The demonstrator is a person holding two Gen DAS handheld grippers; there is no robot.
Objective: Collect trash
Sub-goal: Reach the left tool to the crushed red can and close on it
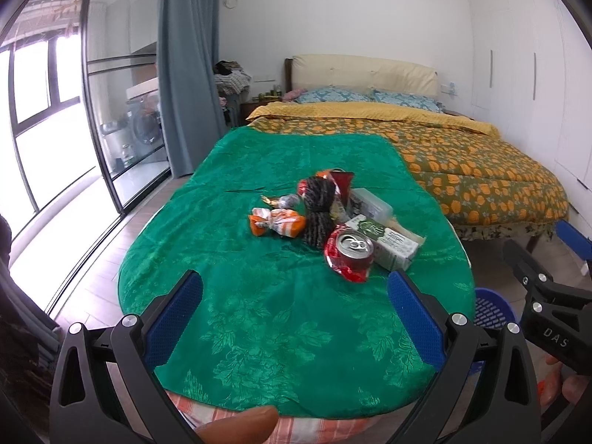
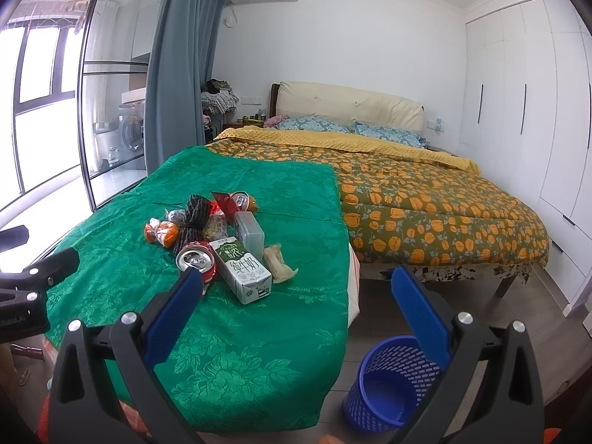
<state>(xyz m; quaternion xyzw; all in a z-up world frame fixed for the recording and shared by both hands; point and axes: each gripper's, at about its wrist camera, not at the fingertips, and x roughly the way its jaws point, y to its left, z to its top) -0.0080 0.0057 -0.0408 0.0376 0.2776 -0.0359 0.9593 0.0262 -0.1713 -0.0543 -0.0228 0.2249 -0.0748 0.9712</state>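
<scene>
- Blue-padded fingers of the left gripper (image 1: 294,312) stand wide apart with nothing between them, hovering over the near end of the green floral cloth (image 1: 259,314); a fingertip (image 1: 240,423) of the person shows at the bottom edge, below the fingers.
- Ahead of the left gripper and slightly toward its right finger lies the trash heap, well clear of both pads.
- Nearest in that heap is a crushed red drink can (image 1: 351,253), its silver top tilted toward the camera.
- Touching the can's right side is a green-and-white milk carton (image 1: 388,240) lying flat, with a clear plastic box (image 1: 372,205) just behind it.
- Left of the can sit an orange-and-white wrapper (image 1: 277,222) and a dark bundle of yarn (image 1: 318,211), side by side.
- Right gripper (image 2: 296,298) also has its 2 fingers spread wide, holding nothing; its left pad overlaps the can (image 2: 196,261) in its own view, though I cannot tell whether they touch.
- Between the right gripper's fingers the carton (image 2: 242,272) lies just ahead, with a pale crumpled wrapper (image 2: 277,261) beside it.
- A 2nd can (image 2: 240,199) lies at the far edge of the heap.
- Below the right gripper's right finger, on the floor beside the cloth's edge, stands a blue mesh waste basket (image 2: 377,399), upright; what shows of its inside is bare.
- Beyond both tools stretches a bed with an orange-patterned quilt (image 2: 425,218).
</scene>
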